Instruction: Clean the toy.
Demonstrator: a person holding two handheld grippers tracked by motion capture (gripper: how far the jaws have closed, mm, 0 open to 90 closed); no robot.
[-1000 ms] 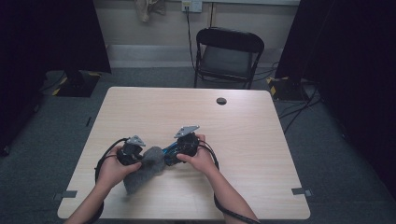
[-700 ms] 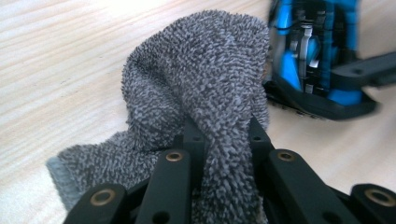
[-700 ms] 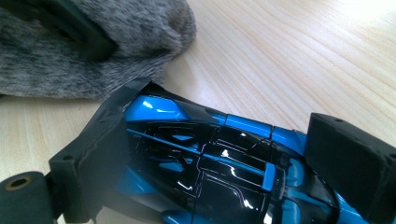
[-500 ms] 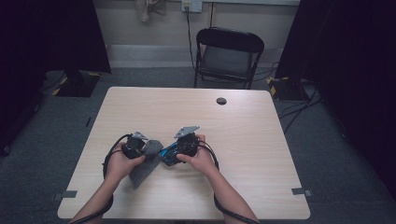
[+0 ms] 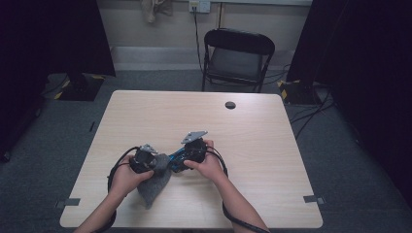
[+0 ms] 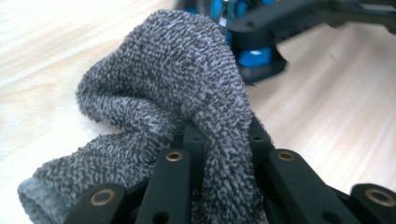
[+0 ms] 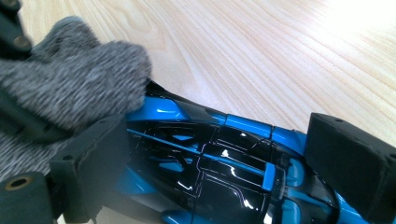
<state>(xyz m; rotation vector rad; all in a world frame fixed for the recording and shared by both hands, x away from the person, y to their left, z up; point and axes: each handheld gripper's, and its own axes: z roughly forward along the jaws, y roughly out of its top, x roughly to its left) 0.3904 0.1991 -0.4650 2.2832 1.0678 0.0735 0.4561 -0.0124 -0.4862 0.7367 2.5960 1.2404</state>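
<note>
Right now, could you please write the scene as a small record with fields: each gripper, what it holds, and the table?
left gripper: shut on the fuzzy grey knitted sock
right gripper: jaws on both sides of the glossy blue and black toy car, gripping it
contact: sock touches one end of the car
table: light wooden table, sock hangs down onto it

A pale wooden table (image 5: 272, 145) stood on grey carpet (image 5: 350, 160), with a small round black cap (image 5: 230, 105) set in its top near the far edge. Beyond that edge stood a black folding chair (image 5: 236, 57) — its seat faced the table. Behind it ran a light wall (image 5: 145, 29) with a socket (image 5: 199, 6), and a cable (image 5: 197, 34) hung down from it. Dark curtains (image 5: 48, 39) closed both sides — more cables (image 5: 311, 114) lay on the floor to the right.
</note>
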